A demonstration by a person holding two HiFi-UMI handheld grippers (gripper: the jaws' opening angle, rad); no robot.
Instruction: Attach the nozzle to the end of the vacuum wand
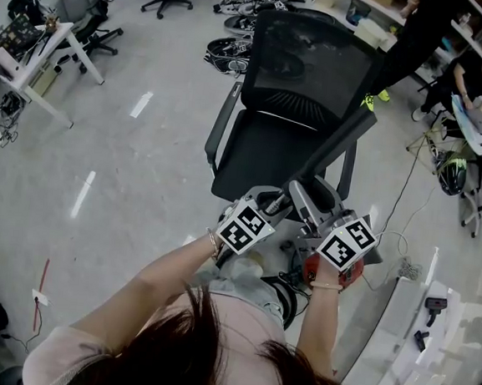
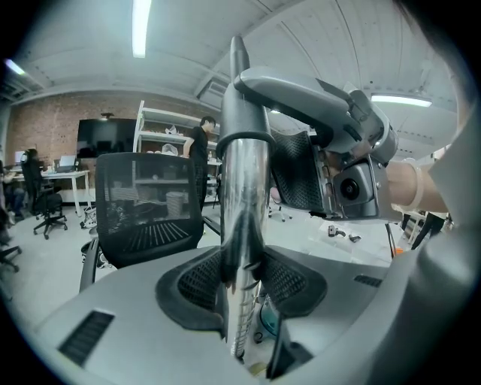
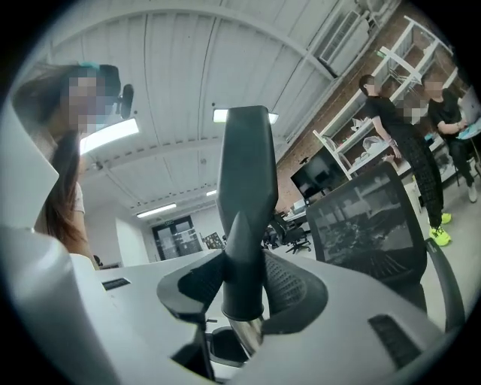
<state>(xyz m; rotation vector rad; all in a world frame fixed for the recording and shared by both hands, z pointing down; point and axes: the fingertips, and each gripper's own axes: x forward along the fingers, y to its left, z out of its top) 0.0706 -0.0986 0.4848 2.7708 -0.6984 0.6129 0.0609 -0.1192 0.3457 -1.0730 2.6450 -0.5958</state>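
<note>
My left gripper [image 2: 240, 280] is clamped on the shiny vacuum wand [image 2: 242, 210], which stands up between its jaws. My right gripper [image 3: 242, 282] grips the dark grey nozzle [image 3: 246, 188], with chrome showing just under its collar. Beyond both grippers, the nozzle slants up over a black office chair [image 1: 292, 83].
</note>
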